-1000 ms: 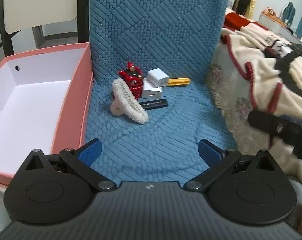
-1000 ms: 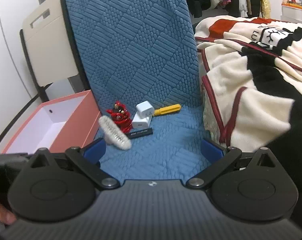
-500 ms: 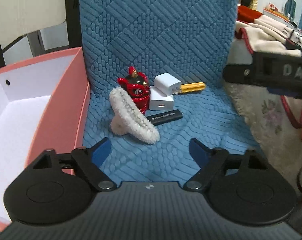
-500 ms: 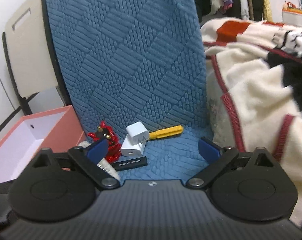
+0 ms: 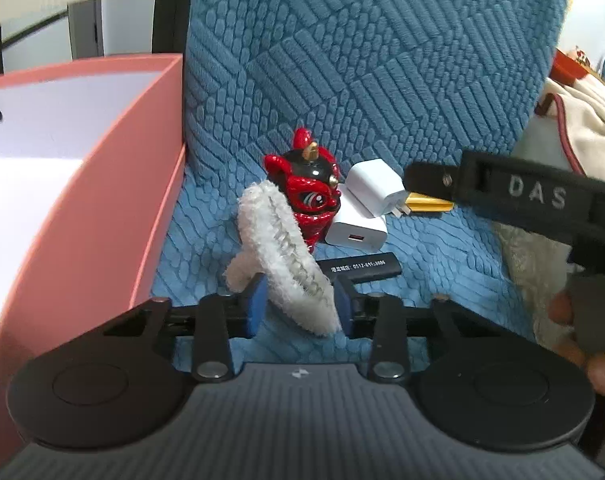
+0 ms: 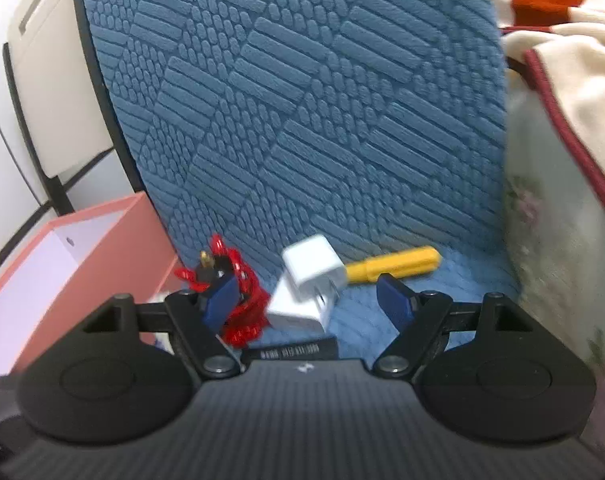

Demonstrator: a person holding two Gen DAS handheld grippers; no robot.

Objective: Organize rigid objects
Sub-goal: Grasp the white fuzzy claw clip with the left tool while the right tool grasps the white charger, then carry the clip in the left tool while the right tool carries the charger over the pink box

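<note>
A white fluffy brush pad leans on a red figurine on the blue quilted seat. My left gripper is closing on the pad's near end, and both blue pads touch it. Two white chargers, a yellow handle and a black bar lie beside the figurine. My right gripper hovers over the chargers with its jaws narrowing; they stand apart on either side of the chargers and touch nothing. One of its fingers crosses the left wrist view.
An open pink box with a white inside stands at the seat's left edge. A cream blanket with red trim lies to the right. A beige folding chair stands behind the box. A hand shows at the right.
Both grippers came forward and down to the pile. The left jaws narrowed from wide apart to around the fluffy pad. The right jaws narrowed slightly, and its finger entered the left view.
</note>
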